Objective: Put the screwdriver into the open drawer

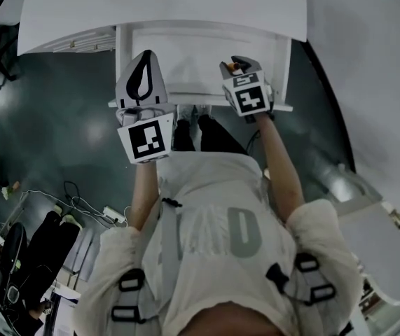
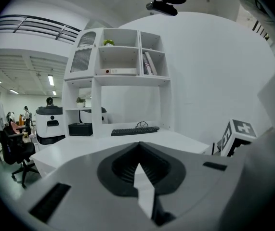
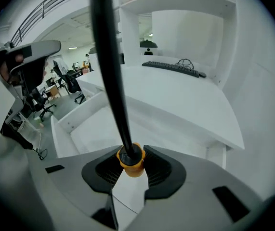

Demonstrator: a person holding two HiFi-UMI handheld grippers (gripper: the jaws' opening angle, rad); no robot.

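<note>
1. Head view: above the desk, facing steeply down.
2. Left gripper view: before the desk, facing level across it.
3. Right gripper view: nearer, tilted down; both show the desk's keyboard.

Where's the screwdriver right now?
The screwdriver is clamped in the right gripper. In the head view it sits on the right, over the right front part of the open drawer, which is pulled out from under the white desk.
</note>
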